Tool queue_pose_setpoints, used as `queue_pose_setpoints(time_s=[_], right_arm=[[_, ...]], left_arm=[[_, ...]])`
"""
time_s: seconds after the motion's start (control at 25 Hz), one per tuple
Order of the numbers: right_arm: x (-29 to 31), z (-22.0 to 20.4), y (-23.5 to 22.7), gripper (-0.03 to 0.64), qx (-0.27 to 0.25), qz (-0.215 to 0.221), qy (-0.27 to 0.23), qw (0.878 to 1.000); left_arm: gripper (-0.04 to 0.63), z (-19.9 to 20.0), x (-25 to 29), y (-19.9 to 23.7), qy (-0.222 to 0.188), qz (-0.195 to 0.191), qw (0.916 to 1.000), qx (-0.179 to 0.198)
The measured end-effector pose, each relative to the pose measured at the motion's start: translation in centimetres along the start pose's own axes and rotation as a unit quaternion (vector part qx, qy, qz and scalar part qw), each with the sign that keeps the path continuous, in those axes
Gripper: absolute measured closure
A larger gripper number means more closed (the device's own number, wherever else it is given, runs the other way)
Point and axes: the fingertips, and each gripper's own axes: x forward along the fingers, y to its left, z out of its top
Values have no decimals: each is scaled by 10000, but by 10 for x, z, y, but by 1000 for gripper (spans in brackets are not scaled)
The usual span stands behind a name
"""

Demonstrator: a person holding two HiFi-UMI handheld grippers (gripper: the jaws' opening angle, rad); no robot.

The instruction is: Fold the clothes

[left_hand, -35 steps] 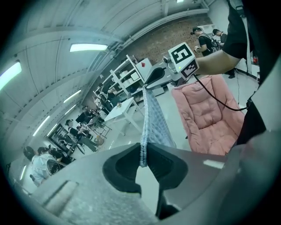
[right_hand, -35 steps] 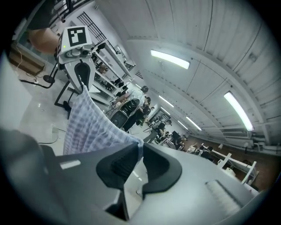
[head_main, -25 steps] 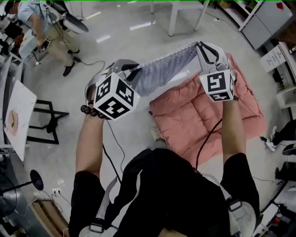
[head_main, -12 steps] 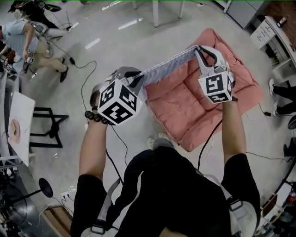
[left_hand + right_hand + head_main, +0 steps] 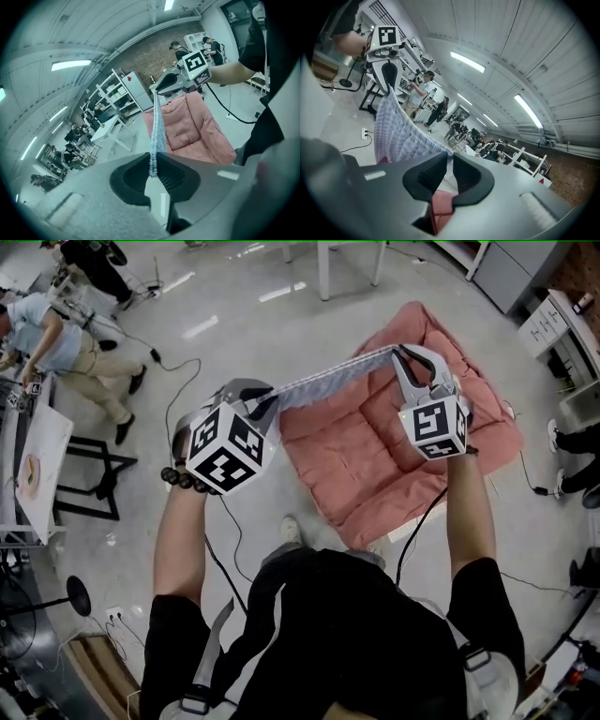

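- The left gripper (image 5: 152, 164) has its jaws drawn in narrow on one end of the cloth (image 5: 328, 379), and the bunched edge runs in between the pads
- The right gripper (image 5: 449, 159) pinches the other end, its jaws nearly together with a corner of the fabric caught between them
- The cloth is a pale blue-and-white check, held in the air and pulled taut in a straight band from one gripper to the other
- In the head view it spans above the far part of a pink mat (image 5: 394, 474) lying on the grey floor (image 5: 234, 315), and cloth and mat are apart
- Both arms reach forward, with the left gripper by the mat's left edge and the right gripper over the mat
- In the right gripper view the cloth drapes down below its taut top edge
- A person (image 5: 66, 338) stands well off at the upper left, near a white table (image 5: 37, 474)
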Motion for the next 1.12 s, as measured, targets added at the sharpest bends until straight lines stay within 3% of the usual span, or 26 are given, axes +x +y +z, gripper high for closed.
queue_pose_setpoints(time_s=[0.12, 0.28, 0.44, 0.68, 1.12], right_arm=[[-23, -27, -29, 614, 163, 131, -154, 9997], [-50, -51, -13, 612, 722, 1390, -445, 9867], [-64, -69, 45, 612, 214, 2000, -478, 9784], [-74, -35, 106, 612, 312, 2676, -784, 9598], [-72, -16, 153, 612, 810, 2720, -730, 9561]], left_arm=[[553, 7, -3, -21, 479, 411, 9979, -163], [557, 4, -1, -64, 558, 640, 9910, -1032], [558, 5, -2, -95, 707, 893, 9814, -1545], [557, -3, -24, -99, 1072, 1045, 9757, -1599], [557, -13, -35, -83, 953, 944, 9810, -1400]])
